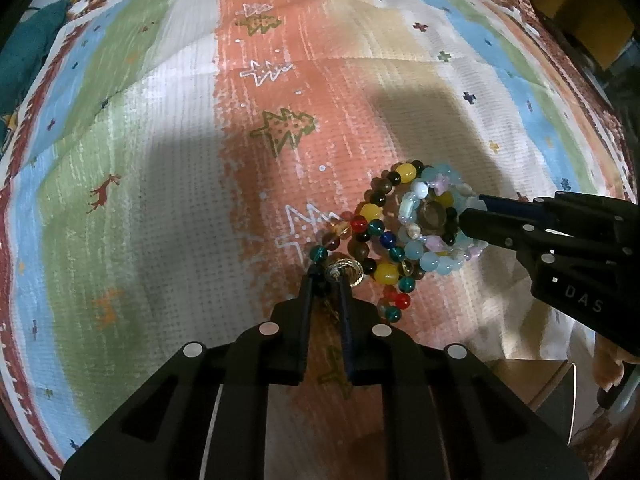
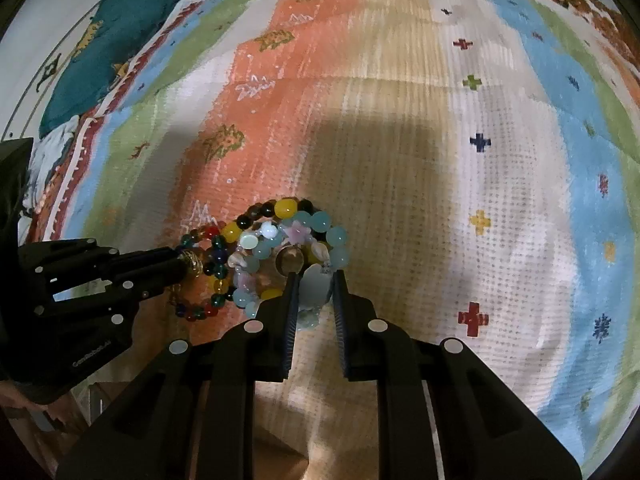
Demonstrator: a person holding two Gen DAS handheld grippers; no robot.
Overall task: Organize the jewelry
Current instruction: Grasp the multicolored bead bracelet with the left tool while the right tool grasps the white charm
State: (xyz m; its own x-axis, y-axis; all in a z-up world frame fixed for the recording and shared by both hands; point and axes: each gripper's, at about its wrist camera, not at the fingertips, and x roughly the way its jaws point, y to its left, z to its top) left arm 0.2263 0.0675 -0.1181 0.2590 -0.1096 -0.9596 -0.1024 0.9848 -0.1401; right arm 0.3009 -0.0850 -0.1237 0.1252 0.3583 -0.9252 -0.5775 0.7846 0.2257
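The jewelry sits as one tangled heap (image 1: 408,236) of beaded bracelets on the striped, tree-patterned cloth (image 1: 168,152), and both claws are already at it from opposite sides. The left gripper (image 1: 327,276) is at the heap's near-left edge, its jaws pressed together on a small gold-and-silver charm (image 1: 345,272) beside a teal bead; the multicoloured glass-bead bracelet (image 1: 372,232) runs away from that pinch into the pile. The right gripper (image 2: 314,280) is at the heap's opposite side, its jaws narrowed onto the pale blue bead bracelet (image 2: 332,240), with a pale bead between them. Whether its pads truly bear on the bead or merely flank it I cannot tell for sure, though it looks like a pinch. The step in hand appears to be pulling the two strands apart. To do that well, one claw should serve as the anchor while the other draws its strand slowly away from the heap, low and level, watching for loops that are threaded through one another. A yellow-and-dark bead bracelet (image 1: 394,178) lies under and around the blue one and may drag along; a hard tug could snap elastic cord. As for writing, "DAS" shows in white on the right gripper's body in the left view, and "GenRobot.AI" on the left gripper's body in the right view.
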